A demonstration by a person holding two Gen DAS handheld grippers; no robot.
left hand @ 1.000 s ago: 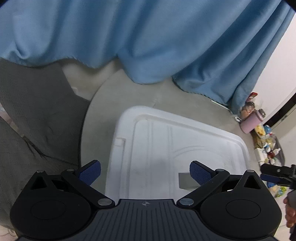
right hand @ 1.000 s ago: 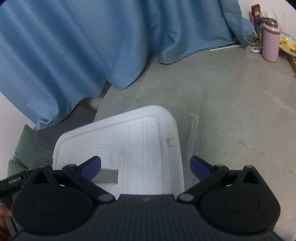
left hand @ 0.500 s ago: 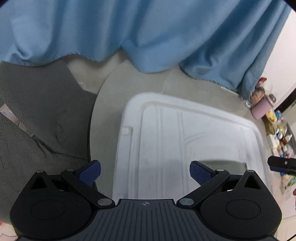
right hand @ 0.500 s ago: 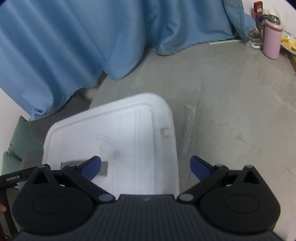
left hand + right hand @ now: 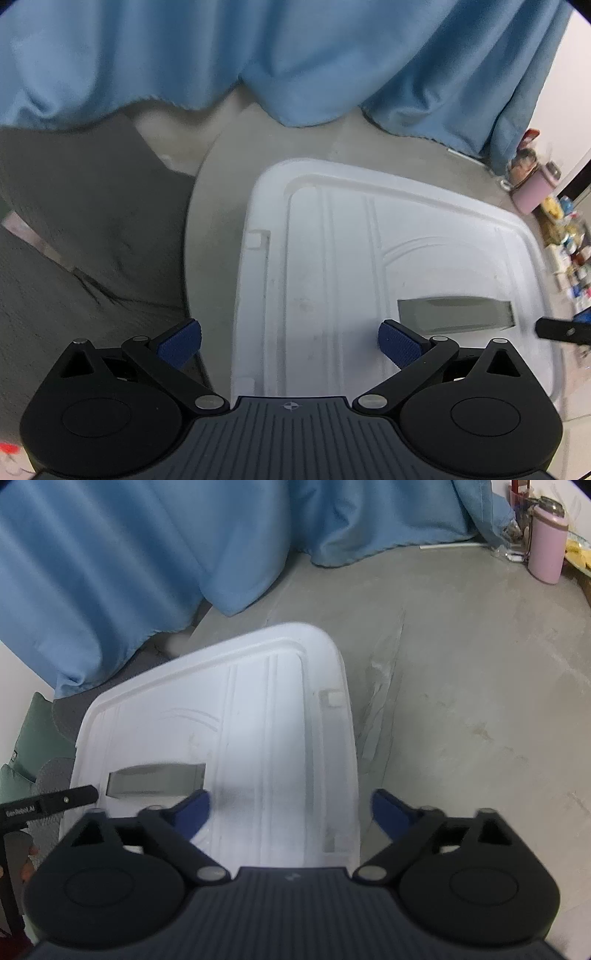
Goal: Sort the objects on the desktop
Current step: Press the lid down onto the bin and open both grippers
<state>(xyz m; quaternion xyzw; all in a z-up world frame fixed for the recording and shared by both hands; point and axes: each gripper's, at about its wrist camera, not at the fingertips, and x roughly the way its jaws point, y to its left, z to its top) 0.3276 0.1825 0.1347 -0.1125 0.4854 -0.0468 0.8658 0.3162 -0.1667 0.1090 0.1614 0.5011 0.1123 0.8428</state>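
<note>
Blue curtains are draped across the upper frame, above a grey concrete floor spread over the right side. A large white storage-box lid is seen filling the centre of both views, with a rectangular handle slot at centre right in the left view. Grasping the lid at both long edges is judged the step in hand; closing and an even lift are called for next. The left gripper is held wide open over the lid's left edge, nothing gripped. The right gripper is seen closing around the lid's right edge, pads not yet pressed.
</note>
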